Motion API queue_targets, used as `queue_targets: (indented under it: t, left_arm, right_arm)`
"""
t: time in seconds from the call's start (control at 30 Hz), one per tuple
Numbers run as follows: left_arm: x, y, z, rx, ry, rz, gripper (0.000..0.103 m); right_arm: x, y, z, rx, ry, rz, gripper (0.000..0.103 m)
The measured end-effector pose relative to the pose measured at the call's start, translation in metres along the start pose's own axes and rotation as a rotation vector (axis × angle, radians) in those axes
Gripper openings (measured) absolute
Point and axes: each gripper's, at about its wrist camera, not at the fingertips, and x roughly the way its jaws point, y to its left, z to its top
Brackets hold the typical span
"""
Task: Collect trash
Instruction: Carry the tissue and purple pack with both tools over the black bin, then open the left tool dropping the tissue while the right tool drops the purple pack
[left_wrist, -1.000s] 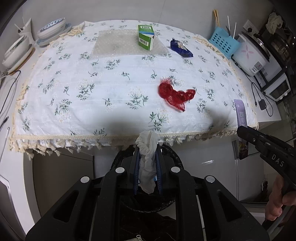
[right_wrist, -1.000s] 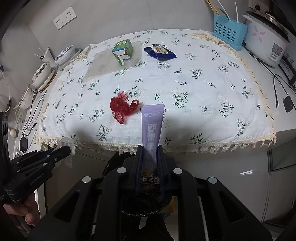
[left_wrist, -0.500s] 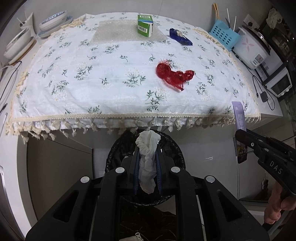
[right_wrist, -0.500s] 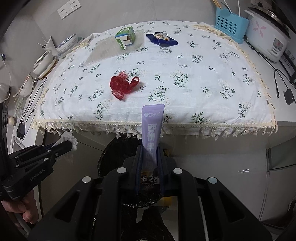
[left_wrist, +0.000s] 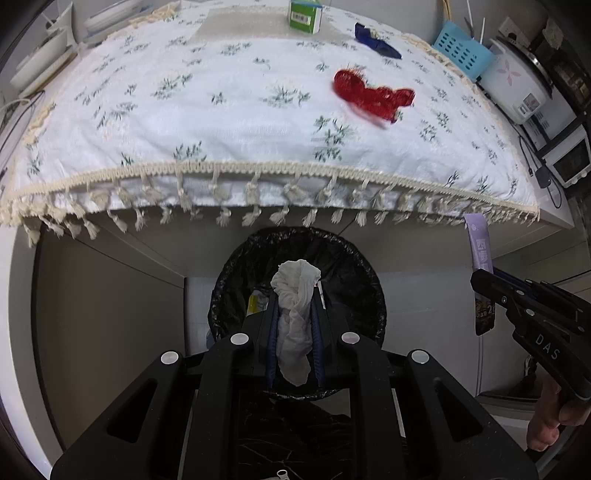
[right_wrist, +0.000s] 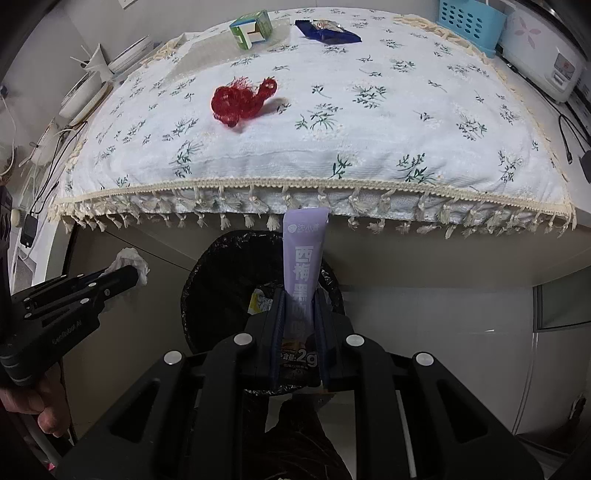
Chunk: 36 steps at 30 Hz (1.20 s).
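The white tablecloth (left_wrist: 236, 122), a soft woven cotton printed with small green sprigs and edged in a cream knotted fringe, covers the whole counter and droops over its front edge. Below that edge stands the round bin (left_wrist: 365, 280), lined with a crinkled glossy black bag; down inside I can make out a scrap of yellow and white packaging (right_wrist: 258, 301) and little else, the rest being dark.

At the far right of the counter sits a white rice cooker (left_wrist: 517, 85) with a pink flower on its side, and next to it a pale blue slotted plastic basket (right_wrist: 469, 20) with sticks standing in it. Stacked bowls (right_wrist: 88, 92) sit off the cloth to the left.

On the cloth lie a green and white carton (right_wrist: 253, 33), boxy and upright, a flat dark blue foil wrapper (right_wrist: 327, 31) beside it, and nearer the front a crumpled wad of red mesh netting (right_wrist: 240, 103).

The left gripper (left_wrist: 295, 314) is clamped narrow on a twisted, limp white tissue (left_wrist: 295, 295), hanging right over the mouth of the bin. The right gripper (right_wrist: 299, 306) is pinched tight on a flat, smooth lilac sachet (right_wrist: 303, 266) with printed characters, standing upright above the bin's rim. A hand (right_wrist: 44, 402) grips each handle.
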Motion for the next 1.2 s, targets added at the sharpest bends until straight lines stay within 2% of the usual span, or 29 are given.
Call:
queue_targets:
  t: [0.33, 0.47, 0.9, 1.2]
  left_arm:
    - [0.027, 0.002, -0.016, 0.019, 0.028, 0.011, 0.014]
    - [0.041, 0.003, -0.019, 0.002, 0.049, -0.007, 0.014]
    - [0.087, -0.025, -0.021, 0.067, 0.099, -0.027, 0.014]
    - [0.103, -0.042, -0.022, 0.108, 0.100, -0.036, 0.016]
  right_arm:
    - [0.034, 0.000, -0.019, 0.003, 0.048, 0.010, 0.015]
    - [0.044, -0.004, -0.024, 0.019, 0.059, 0.015, 0.015]
    - [0.049, -0.021, -0.032, 0.061, 0.072, -0.015, 0.015]
    - [0.048, -0.030, -0.037, 0.078, 0.075, -0.035, 0.015]
